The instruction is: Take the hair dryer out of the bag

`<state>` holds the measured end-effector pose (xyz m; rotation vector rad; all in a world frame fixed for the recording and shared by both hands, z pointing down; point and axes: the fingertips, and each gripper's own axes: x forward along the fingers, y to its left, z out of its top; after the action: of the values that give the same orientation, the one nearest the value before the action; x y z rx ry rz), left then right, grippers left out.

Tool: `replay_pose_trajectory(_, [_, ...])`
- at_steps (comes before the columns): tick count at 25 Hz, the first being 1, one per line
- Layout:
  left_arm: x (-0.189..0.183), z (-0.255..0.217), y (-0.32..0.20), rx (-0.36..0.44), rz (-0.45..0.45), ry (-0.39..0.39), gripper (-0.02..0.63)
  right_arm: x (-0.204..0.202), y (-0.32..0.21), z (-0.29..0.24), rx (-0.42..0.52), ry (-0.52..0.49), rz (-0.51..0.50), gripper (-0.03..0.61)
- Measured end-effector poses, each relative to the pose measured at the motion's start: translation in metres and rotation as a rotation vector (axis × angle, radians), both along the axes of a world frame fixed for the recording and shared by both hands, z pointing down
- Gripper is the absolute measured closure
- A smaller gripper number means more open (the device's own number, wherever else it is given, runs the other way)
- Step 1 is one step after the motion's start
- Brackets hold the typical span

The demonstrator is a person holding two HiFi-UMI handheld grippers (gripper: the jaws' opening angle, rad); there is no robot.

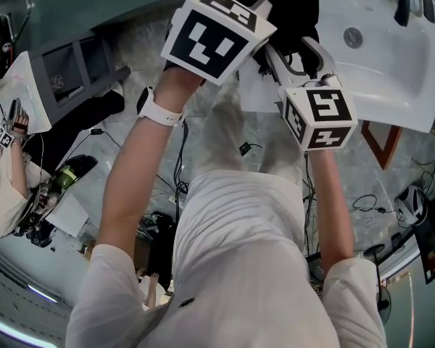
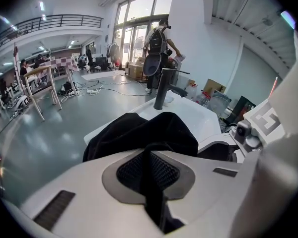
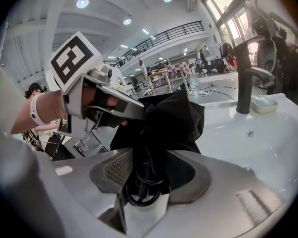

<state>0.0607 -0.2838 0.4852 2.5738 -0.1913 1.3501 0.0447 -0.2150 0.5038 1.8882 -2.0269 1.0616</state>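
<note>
A: Hidden stuff first, quick.

B: The hair dryer can't be seen anywhere. Only a black cord (image 3: 139, 195) shows, looped out of the black bag (image 2: 139, 133). So the body is inside the fabric, or behind it. From the head view the bag runs off the top of the frame, and the big marker cube (image 1: 214, 31) covers the left jaws.

A: Claws?

B: The left gripper (image 2: 150, 155) is closed almost fully, with a fold of bag fabric pinched between the pads. The right gripper (image 3: 151, 152) has its jaws standing well apart, and the cord loop and bunched fabric fill the gap. The cord touches the left pad's edge. I can't tell if the pads actually press.

A: Room to move?

B: It's tight. The two grippers sit just beside each other at the bag. In the right gripper view the left one's fingers (image 3: 116, 105) are on the bag's upper edge. The bag hangs at the near corner of the white sink (image 1: 391, 56), and I can't tell whether it rests on the rim. The basin beside it lies open. A dark faucet (image 3: 243, 83) stands upright at the far side, well apart from the bag.

A: And the surface and room?

B: The sink top is glossy white. The floor (image 2: 44, 138) is grey and shiny, with cables (image 1: 366, 205) strewn near the person's feet. It's a big hall with tall windows at the back.
</note>
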Motion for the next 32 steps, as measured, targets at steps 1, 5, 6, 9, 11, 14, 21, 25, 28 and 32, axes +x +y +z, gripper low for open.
replay_pose_trajectory(1, [0.000, 0.000, 0.000, -0.004, 0.002, 0.000, 0.592, 0.000, -0.001, 0.002, -0.005, -0.001, 0.001, 0.368])
replay_pose_trajectory(5, [0.000, 0.000, 0.001, -0.017, 0.008, 0.008, 0.592, -0.002, -0.006, 0.008, -0.021, -0.017, -0.005, 0.368])
replay_pose_trajectory(6, [0.001, 0.001, 0.002, -0.019, 0.010, 0.009, 0.592, -0.003, -0.006, 0.011, -0.030, -0.025, -0.012, 0.368])
replay_pose_trajectory(9, [0.002, 0.001, 0.006, -0.031, 0.020, 0.012, 0.592, -0.006, -0.008, 0.022, -0.077, -0.064, -0.030, 0.368])
replay_pose_trajectory(11, [0.002, 0.001, 0.008, -0.035, 0.026, 0.012, 0.592, -0.009, -0.011, 0.029, -0.110, -0.079, -0.043, 0.365])
replay_pose_trajectory(14, [-0.001, 0.001, 0.008, -0.034, 0.028, 0.011, 0.592, -0.011, -0.014, 0.033, -0.138, -0.073, -0.064, 0.368])
replay_pose_trajectory(21, [-0.021, 0.002, 0.005, 0.105, 0.156, -0.111, 0.592, -0.012, -0.012, 0.034, -0.132, -0.138, -0.084, 0.380])
replay_pose_trajectory(25, [-0.030, 0.007, 0.005, 0.138, 0.206, -0.174, 0.592, -0.009, -0.010, 0.035, -0.122, -0.205, -0.092, 0.380])
replay_pose_trajectory(28, [-0.032, 0.008, 0.001, 0.150, 0.230, -0.195, 0.592, -0.009, -0.012, 0.037, -0.127, -0.208, -0.096, 0.380])
replay_pose_trajectory(32, [-0.035, 0.006, 0.002, 0.064, 0.153, -0.157, 0.592, -0.011, -0.013, 0.037, -0.133, -0.150, -0.098, 0.379])
